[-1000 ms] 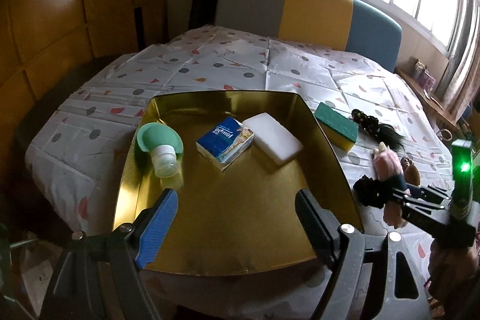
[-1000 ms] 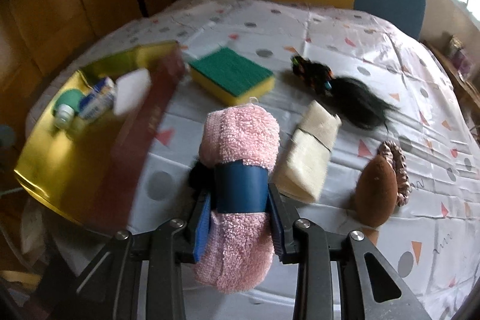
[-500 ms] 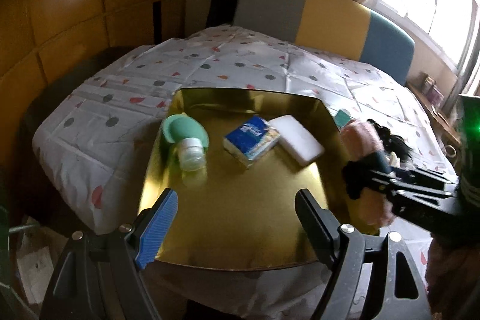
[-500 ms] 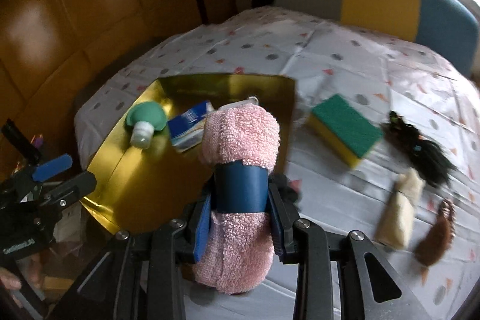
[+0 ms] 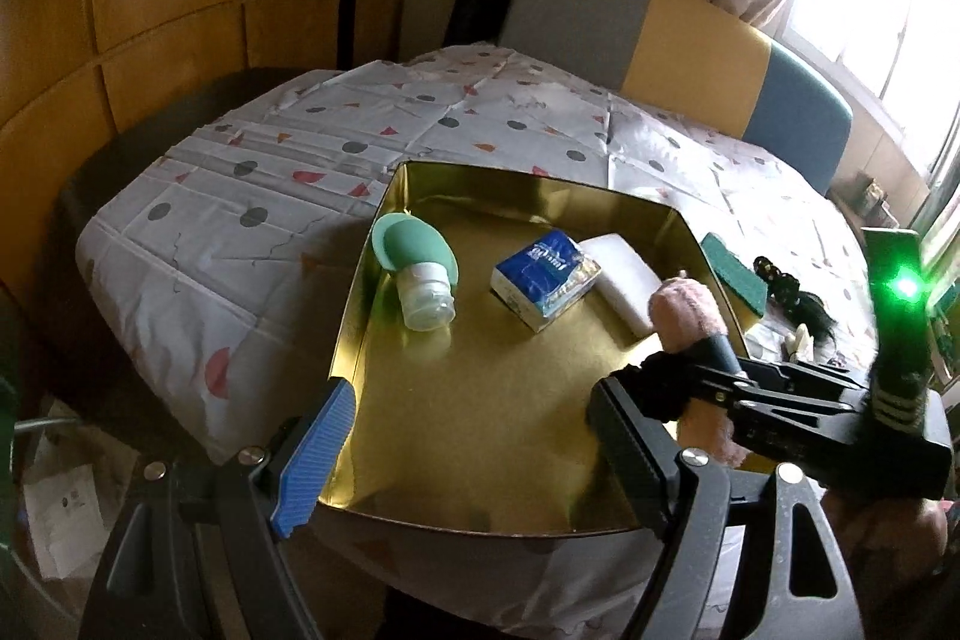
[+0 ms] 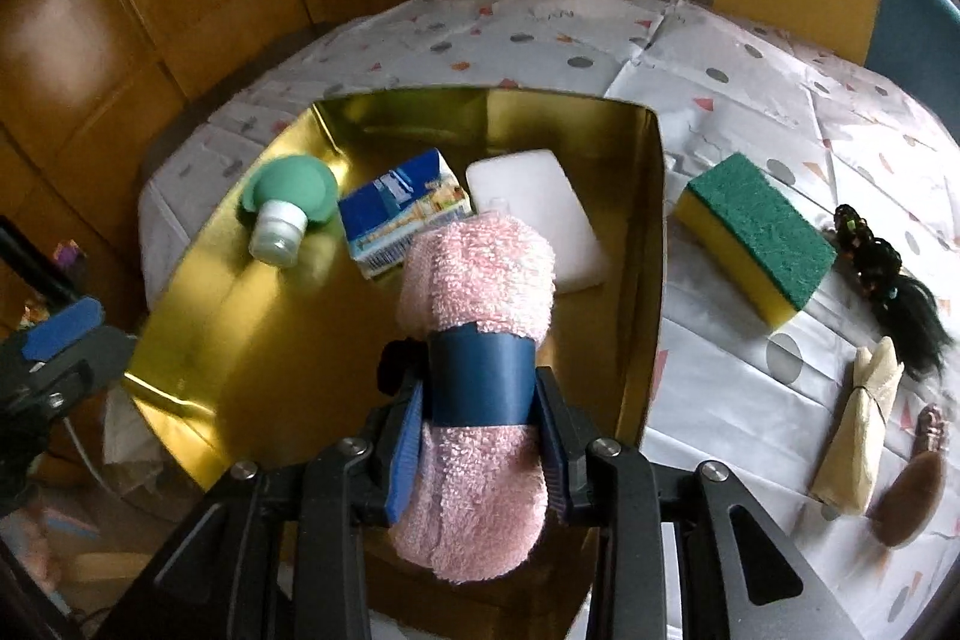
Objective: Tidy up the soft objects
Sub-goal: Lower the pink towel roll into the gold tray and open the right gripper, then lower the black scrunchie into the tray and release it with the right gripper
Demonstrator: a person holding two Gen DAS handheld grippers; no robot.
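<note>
My right gripper [image 6: 480, 436] is shut on a rolled pink towel [image 6: 480, 274] with a blue band, held above the right part of the gold tray [image 6: 651, 244]; it also shows in the left wrist view [image 5: 690, 370], with the pink towel [image 5: 684, 310] over the tray [image 5: 528, 382]. In the tray lie a green squeeze bottle [image 6: 288, 202], a blue tissue pack [image 6: 402, 208] and a white sponge [image 6: 534, 202]. My left gripper [image 5: 474, 442] is open and empty at the tray's near edge.
On the patterned tablecloth [image 6: 720, 88] right of the tray lie a green-and-yellow sponge [image 6: 756, 238], a black hair piece [image 6: 888, 274], a cream cloth bundle [image 6: 858, 430] and a brown puff [image 6: 912, 502]. A padded chair [image 5: 660, 28] stands behind the table.
My right gripper has carried the pink towel from the tablecloth leftward to above the tray. The left gripper has stayed open near the tray's front edge.
</note>
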